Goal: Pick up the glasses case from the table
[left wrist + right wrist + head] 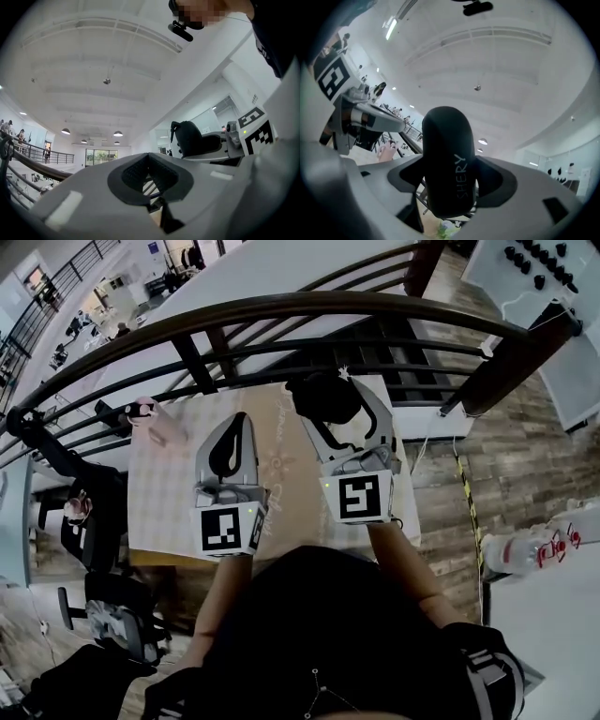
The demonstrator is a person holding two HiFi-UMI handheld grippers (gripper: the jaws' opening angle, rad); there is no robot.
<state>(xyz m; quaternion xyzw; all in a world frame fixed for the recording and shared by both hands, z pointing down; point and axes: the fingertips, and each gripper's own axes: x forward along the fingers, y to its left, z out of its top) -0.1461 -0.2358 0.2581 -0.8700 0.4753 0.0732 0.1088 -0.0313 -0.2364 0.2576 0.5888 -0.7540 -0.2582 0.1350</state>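
The black glasses case (324,397) is held up off the table, with my right gripper (330,407) shut on it. In the right gripper view the case (448,161) stands upright between the jaws, with white lettering down its side. My left gripper (240,422) hovers beside it on the left over the table, shut, with nothing in it. In the left gripper view the closed grey jaws (149,161) point upward at the ceiling, and the case (189,138) in the other gripper shows to the right.
The light wooden table (169,493) lies below both grippers, with a pink object (153,418) near its far left corner. A dark curved railing (281,310) runs just beyond the table. Bottles (525,549) stand at the right, an office chair (108,615) at the lower left.
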